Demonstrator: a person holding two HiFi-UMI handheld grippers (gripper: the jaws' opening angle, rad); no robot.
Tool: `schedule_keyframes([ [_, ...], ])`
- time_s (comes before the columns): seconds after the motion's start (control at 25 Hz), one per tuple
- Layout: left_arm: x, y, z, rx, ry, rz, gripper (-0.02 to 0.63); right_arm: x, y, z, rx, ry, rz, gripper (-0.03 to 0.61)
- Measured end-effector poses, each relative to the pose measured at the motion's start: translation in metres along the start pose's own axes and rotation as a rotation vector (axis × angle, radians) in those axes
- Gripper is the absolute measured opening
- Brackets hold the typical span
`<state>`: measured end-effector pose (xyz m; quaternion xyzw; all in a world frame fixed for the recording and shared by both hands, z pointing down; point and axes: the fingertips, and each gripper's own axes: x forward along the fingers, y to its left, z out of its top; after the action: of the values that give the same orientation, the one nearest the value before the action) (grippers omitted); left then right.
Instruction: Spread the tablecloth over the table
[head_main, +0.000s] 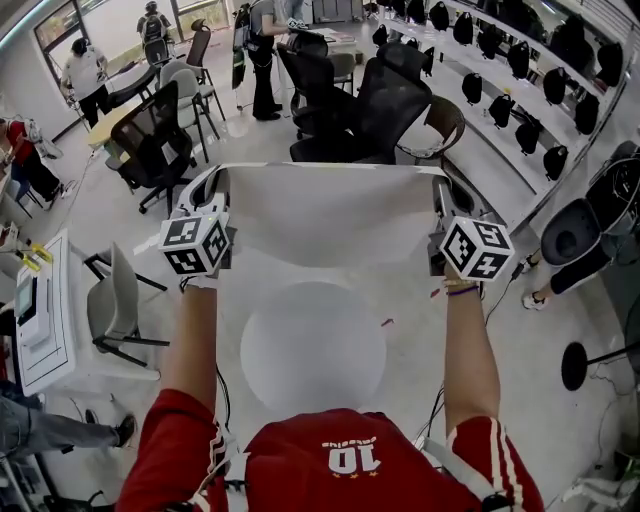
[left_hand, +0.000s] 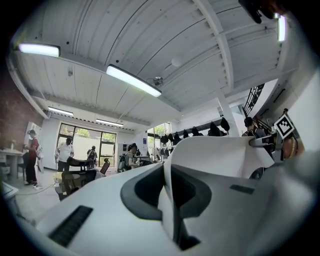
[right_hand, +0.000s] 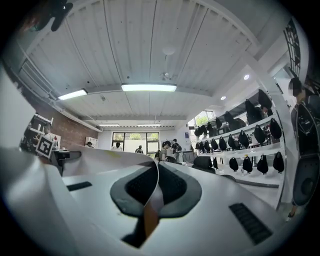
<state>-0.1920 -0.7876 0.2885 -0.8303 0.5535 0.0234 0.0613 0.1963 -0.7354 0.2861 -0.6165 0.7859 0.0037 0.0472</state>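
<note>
Mid-spread: the left hand-held gripper (head_main: 213, 192) and right hand-held gripper (head_main: 441, 200) each clench a corner of the white tablecloth (head_main: 330, 215), stretched above the round worktop (head_main: 312, 345); next, probably, lower it evenly, centred.

Black office chairs (head_main: 385, 95) on pale floor (head_main: 90, 215); ceiling strip lights (left_hand: 133, 80), far windows (left_hand: 80, 137)
</note>
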Motion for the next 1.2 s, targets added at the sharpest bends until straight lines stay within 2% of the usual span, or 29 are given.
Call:
schedule_keyframes([
  [0.4, -0.061, -0.008, -0.067, -0.078, 0.107, 0.018, 0.008, -0.039, 0.021, -0.067, 0.058, 0.113, -0.001, 0.015],
  [0.8, -0.143, -0.027, -0.111, -0.116, 0.173, 0.019, 0.008, -0.108, 0.050, -0.110, 0.082, 0.170, -0.009, 0.015],
  [1.2, -0.224, -0.052, -0.138, -0.148, 0.219, 0.004, 0.009, -0.188, 0.076, -0.142, 0.121, 0.218, -0.029, 0.015],
])
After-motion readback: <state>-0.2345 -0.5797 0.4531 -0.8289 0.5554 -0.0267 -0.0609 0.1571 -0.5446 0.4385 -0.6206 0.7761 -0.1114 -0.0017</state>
